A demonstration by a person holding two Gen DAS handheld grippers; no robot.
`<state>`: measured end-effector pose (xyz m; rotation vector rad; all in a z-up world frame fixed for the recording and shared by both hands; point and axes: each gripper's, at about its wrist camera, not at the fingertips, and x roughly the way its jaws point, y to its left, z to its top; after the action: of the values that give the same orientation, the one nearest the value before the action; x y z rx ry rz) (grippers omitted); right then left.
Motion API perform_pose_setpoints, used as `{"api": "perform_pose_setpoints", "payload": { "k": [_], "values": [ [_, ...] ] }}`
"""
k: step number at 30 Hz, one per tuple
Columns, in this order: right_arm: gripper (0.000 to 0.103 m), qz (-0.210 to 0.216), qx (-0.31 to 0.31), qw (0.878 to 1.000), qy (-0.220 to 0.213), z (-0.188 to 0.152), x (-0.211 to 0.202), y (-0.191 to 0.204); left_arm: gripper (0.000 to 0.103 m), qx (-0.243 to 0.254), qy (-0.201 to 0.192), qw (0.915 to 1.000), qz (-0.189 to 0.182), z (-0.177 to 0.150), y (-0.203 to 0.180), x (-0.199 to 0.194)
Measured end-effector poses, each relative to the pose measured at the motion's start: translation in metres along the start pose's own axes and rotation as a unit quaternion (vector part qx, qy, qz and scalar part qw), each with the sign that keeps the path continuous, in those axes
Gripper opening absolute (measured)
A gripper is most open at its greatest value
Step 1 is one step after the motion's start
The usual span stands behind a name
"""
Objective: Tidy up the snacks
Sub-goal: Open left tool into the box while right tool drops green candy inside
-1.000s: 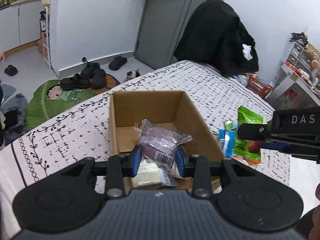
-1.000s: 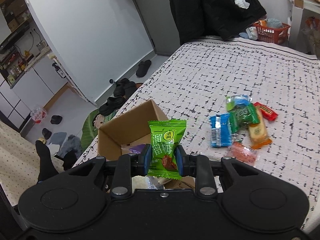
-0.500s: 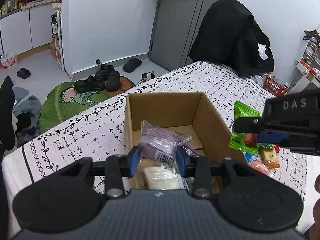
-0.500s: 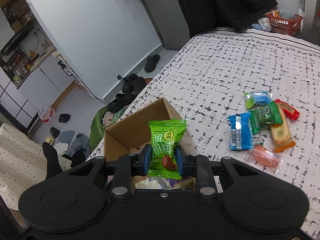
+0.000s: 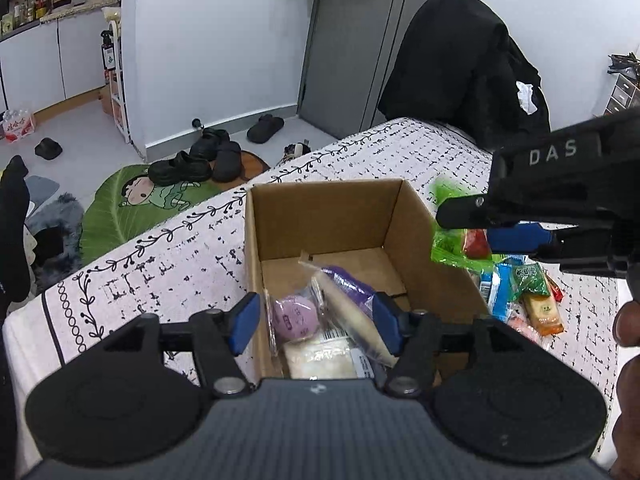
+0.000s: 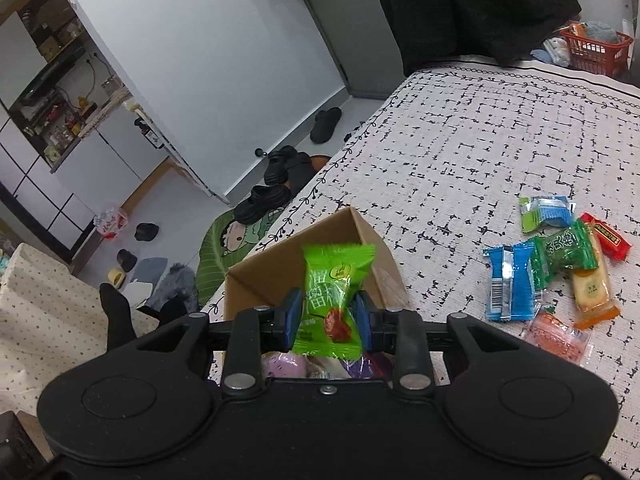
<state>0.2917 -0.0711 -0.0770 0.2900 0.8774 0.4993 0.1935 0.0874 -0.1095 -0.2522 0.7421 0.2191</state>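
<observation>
Your bed [image 6: 500, 128], under a white spread with black dashes, fills the room's right side; grey floor with black slippers [image 5: 180, 166] lies at ten o'clock. The cardboard box [image 5: 332, 216] sits at the bed's near corner. Loose snacks [image 6: 552, 264] lie at three o'clock of it. Your left gripper [image 5: 316, 316] hangs over the box, jaws spreading, the purple packet [image 5: 352, 308] loose between them. Your right gripper [image 6: 327, 316] has its jaws easing apart around the green packet [image 6: 334, 292].
</observation>
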Motion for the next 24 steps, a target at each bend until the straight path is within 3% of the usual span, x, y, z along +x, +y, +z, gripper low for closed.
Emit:
{"api": "perform_pose_setpoints", "payload": {
  "k": [4, 8, 16, 19, 24],
  "values": [
    [0.053, -0.006, 0.001, 1.000, -0.006, -0.002, -0.007, -0.004, 0.072, -0.002, -0.002, 1.0000, -0.002, 0.001, -0.001, -0.003],
    [0.055, -0.014, 0.004, 1.000, -0.008, -0.006, -0.016, -0.009, 0.076, 0.005, -0.006, 1.0000, -0.004, 0.001, -0.005, -0.006],
    [0.084, -0.051, 0.007, 0.998, -0.022, -0.017, -0.042, -0.031, 0.093, -0.009, 0.005, 0.9998, -0.018, 0.002, -0.008, -0.009],
    [0.088, -0.062, 0.009, 0.998, -0.026, -0.020, -0.051, -0.041, 0.095, -0.010, 0.010, 0.9999, -0.003, 0.002, -0.011, -0.012],
    [0.098, -0.084, 0.012, 0.996, -0.032, -0.024, -0.066, -0.059, 0.097, -0.019, 0.013, 0.9996, -0.013, 0.005, -0.017, -0.018]
  ]
}}
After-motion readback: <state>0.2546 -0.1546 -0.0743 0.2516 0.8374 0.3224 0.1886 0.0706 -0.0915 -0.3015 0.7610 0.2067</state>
